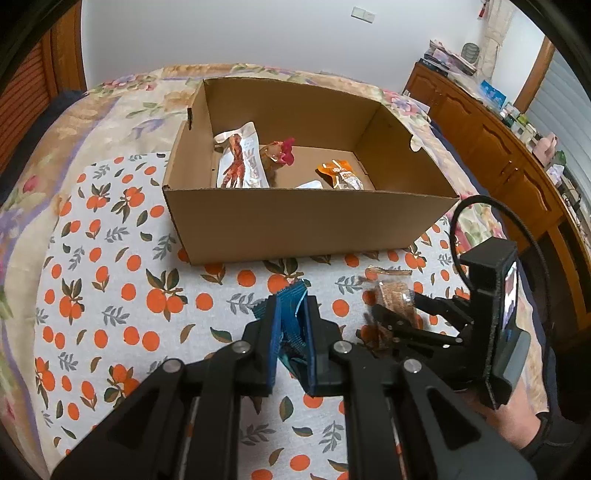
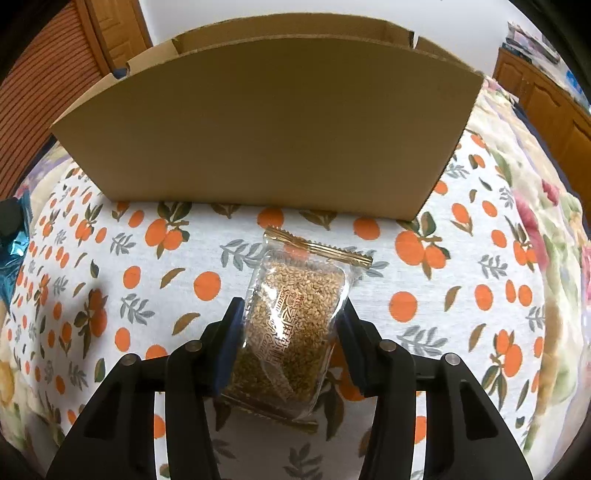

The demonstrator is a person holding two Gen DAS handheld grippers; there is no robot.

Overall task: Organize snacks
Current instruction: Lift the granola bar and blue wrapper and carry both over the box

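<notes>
An open cardboard box (image 1: 306, 221) stands on the orange-print cloth (image 1: 110, 295) and holds several snack packets, among them a red-and-white one (image 1: 242, 158) and an orange one (image 1: 341, 173). My left gripper (image 1: 291, 314) is shut on a blue foil snack packet (image 1: 293, 321), in front of the box. My right gripper (image 2: 291, 317) is closed on a clear sesame candy packet (image 2: 299, 314), which shows in the left wrist view (image 1: 397, 301) too. In the right wrist view the box's front wall (image 2: 266, 136) rises just beyond the packet.
A floral bedspread (image 1: 110, 110) lies under the cloth. A wooden cabinet (image 1: 498, 147) with clutter on top runs along the right. A wooden door (image 2: 110, 33) stands at the back left.
</notes>
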